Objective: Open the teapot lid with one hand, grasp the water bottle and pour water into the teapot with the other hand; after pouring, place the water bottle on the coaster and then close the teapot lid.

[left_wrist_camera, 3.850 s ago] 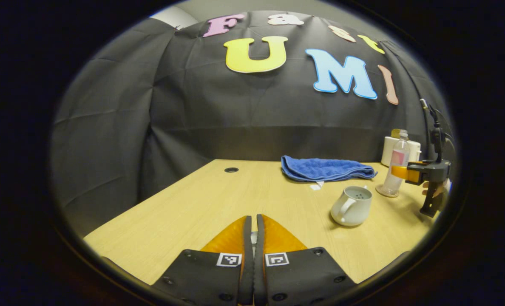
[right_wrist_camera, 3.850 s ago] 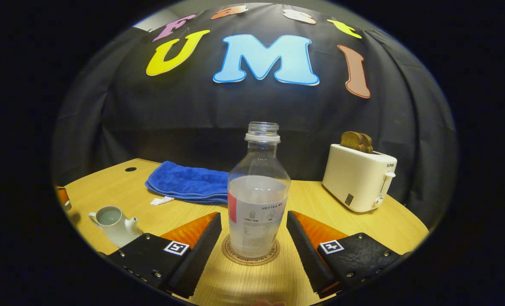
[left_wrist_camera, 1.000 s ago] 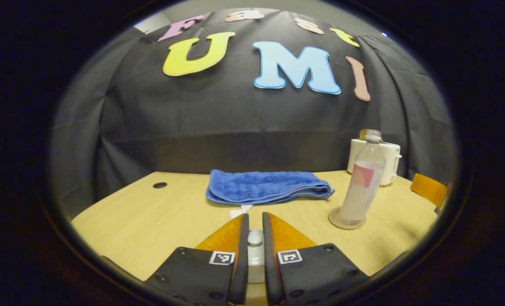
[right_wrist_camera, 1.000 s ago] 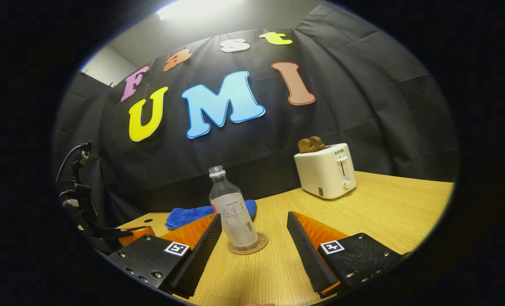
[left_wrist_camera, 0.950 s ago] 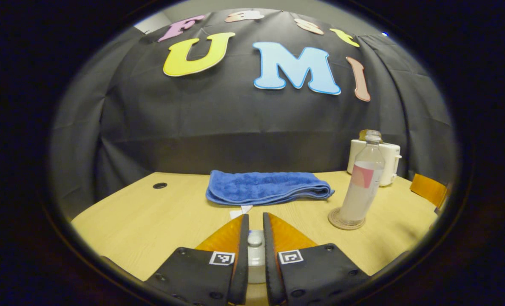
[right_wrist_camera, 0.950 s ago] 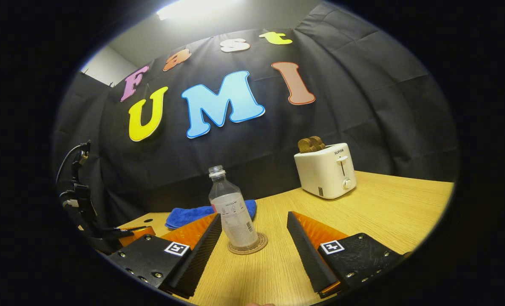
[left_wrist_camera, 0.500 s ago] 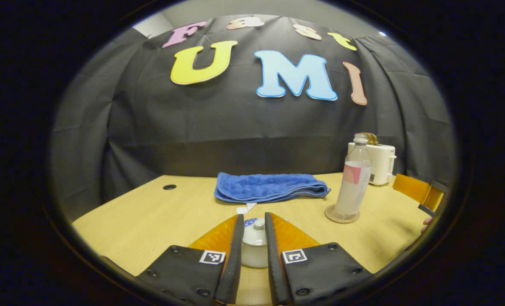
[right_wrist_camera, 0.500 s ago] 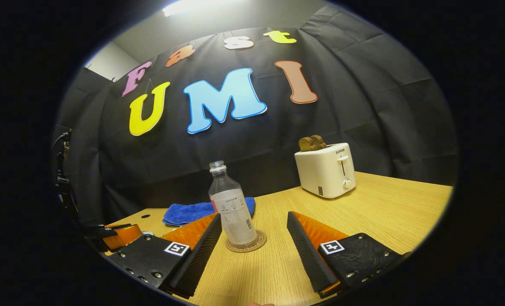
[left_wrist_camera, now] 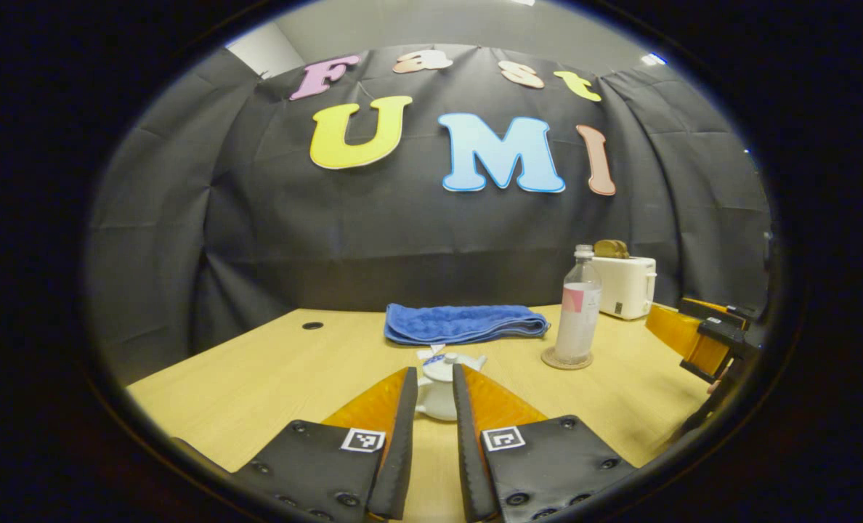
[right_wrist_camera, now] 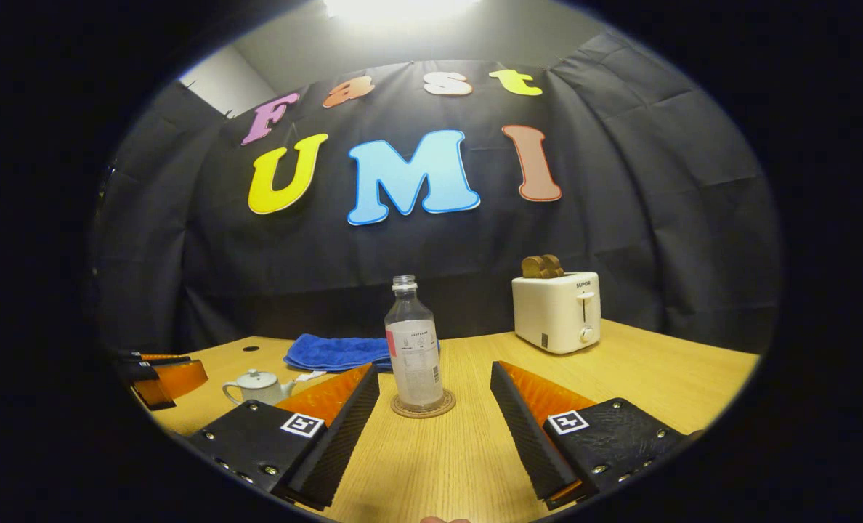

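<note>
The white teapot (left_wrist_camera: 440, 392) stands on the table with its lid (left_wrist_camera: 442, 367) on, just beyond my left gripper (left_wrist_camera: 434, 370), whose fingers are slightly parted and hold nothing. In the right gripper view the teapot (right_wrist_camera: 256, 387) sits at the left, with the left gripper (right_wrist_camera: 181, 376) beside it. The clear water bottle (right_wrist_camera: 415, 356) stands upright on the round coaster (right_wrist_camera: 423, 404), partly filled and uncapped. My right gripper (right_wrist_camera: 433, 367) is wide open, well short of the bottle. The bottle (left_wrist_camera: 577, 312), the coaster (left_wrist_camera: 566, 359) and the right gripper (left_wrist_camera: 675, 338) appear at the right of the left gripper view.
A folded blue towel (left_wrist_camera: 466, 323) lies behind the teapot near the wall. A white toaster (right_wrist_camera: 556, 312) with bread in its slots stands at the back right. A small cable hole (left_wrist_camera: 312, 325) is in the table (right_wrist_camera: 657, 392) at the back left.
The left gripper, shut on the lid earlier, has let it go on the teapot and drawn back. The right gripper has backed further from the bottle and levelled.
</note>
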Action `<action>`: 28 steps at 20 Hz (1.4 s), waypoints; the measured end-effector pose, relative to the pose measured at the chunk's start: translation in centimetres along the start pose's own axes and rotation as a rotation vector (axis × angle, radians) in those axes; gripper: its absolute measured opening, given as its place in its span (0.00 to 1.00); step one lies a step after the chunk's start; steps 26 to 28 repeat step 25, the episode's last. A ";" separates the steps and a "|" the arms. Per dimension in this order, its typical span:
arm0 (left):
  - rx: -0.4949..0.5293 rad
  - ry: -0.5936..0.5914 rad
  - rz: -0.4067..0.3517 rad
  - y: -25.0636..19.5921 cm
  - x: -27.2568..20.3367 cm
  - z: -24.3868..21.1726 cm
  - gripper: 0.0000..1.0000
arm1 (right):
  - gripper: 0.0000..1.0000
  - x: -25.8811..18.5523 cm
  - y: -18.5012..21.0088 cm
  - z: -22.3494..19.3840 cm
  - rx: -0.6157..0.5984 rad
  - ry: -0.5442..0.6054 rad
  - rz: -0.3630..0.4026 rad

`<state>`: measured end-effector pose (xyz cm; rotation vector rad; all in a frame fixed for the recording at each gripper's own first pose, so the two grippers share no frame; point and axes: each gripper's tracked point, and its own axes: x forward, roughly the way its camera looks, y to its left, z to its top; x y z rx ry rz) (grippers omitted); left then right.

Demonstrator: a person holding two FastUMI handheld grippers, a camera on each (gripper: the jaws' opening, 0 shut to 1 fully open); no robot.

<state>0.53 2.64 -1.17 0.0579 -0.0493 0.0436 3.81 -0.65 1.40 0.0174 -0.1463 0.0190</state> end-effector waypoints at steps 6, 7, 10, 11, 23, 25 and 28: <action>0.007 0.010 -0.003 -0.3 -2.9 -1.8 0.36 | 0.96 -3.9 0.4 0.0 -0.106 -0.007 -0.013; 0.013 0.021 0.000 -0.4 -3.3 -2.1 0.36 | 0.96 -4.2 0.5 -0.3 -0.116 -0.002 -0.013; 0.026 -0.028 0.004 -0.5 -3.9 -1.3 0.36 | 0.96 -4.7 0.8 -1.3 -0.096 0.028 -0.004; 0.024 -0.026 0.007 -0.4 -3.8 -1.4 0.36 | 0.96 -4.7 0.8 -1.5 -0.079 0.042 -0.005; 0.005 -0.079 0.099 1.4 -4.1 -0.9 0.99 | 0.96 -5.0 0.5 -2.3 -0.040 0.085 -0.025; 0.003 -0.083 0.135 1.8 -4.3 -0.7 0.99 | 0.96 -5.0 0.5 -2.4 -0.040 0.085 -0.026; 0.003 -0.083 0.135 1.8 -4.3 -0.7 0.99 | 0.96 -5.0 0.5 -2.4 -0.040 0.085 -0.026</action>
